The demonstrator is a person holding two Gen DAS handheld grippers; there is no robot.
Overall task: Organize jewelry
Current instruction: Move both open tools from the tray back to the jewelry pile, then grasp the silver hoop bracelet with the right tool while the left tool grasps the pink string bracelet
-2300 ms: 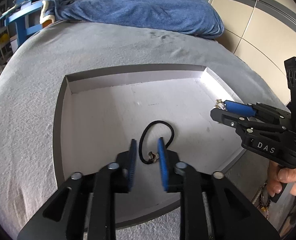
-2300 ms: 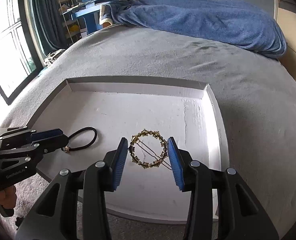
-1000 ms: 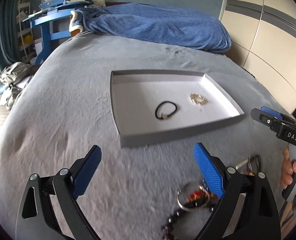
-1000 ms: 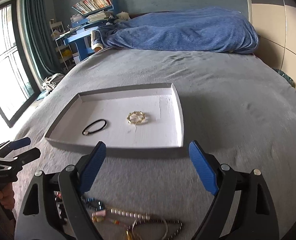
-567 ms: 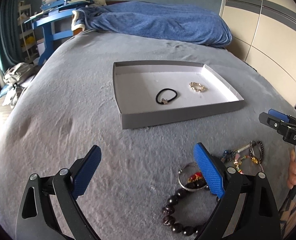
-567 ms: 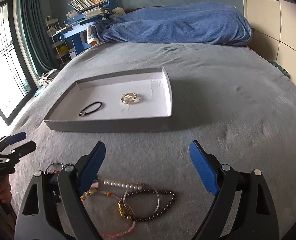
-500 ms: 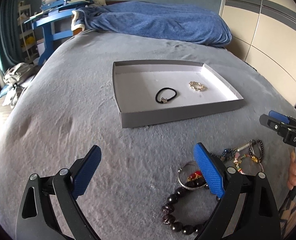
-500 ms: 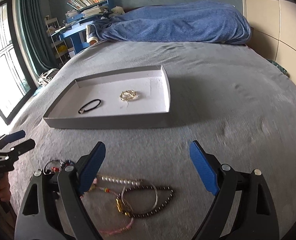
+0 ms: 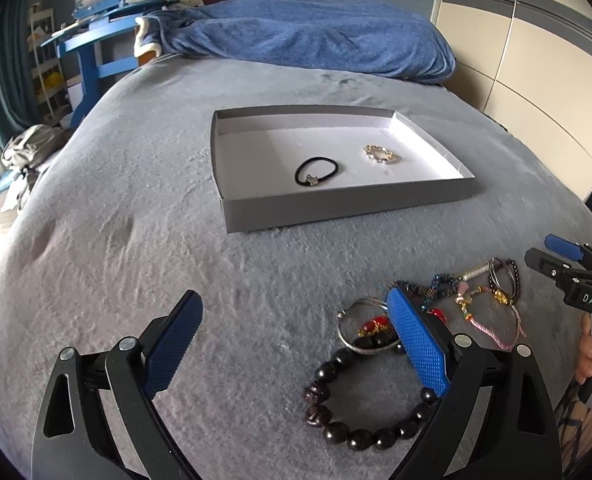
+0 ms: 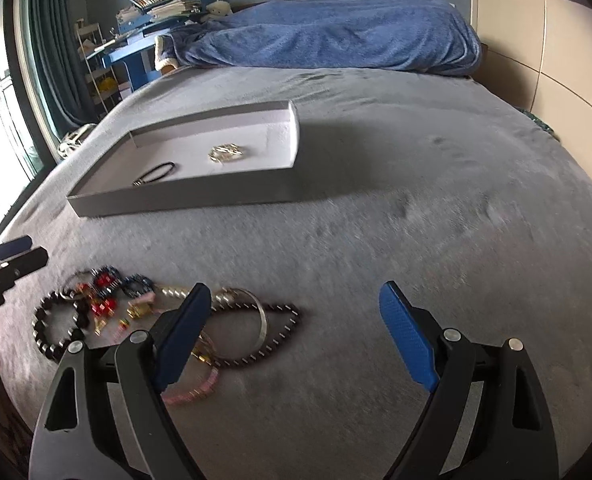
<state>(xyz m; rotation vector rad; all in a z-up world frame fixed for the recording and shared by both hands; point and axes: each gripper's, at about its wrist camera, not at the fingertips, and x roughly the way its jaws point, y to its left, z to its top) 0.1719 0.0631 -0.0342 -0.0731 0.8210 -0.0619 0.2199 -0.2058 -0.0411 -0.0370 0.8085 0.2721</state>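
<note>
Below, jewelry pile [image 9: 436, 320] on grey bed [image 9: 175, 240], left gripper [image 9: 296, 344] spread empty above it, right gripper [image 10: 291, 332] likewise wide, empty.

hand-held gripper [image 9: 293, 336] | black arms — blue textured pads | silver screws

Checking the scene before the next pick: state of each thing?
Tray: open, on the bed.
Hair tie: in tray.
Gold bracelet: in tray.
Bead bracelet: on the bed, outside tray.
Jewelry pile: tangled, outside tray.
Left gripper: open, empty.
Right gripper: open, empty.
</note>
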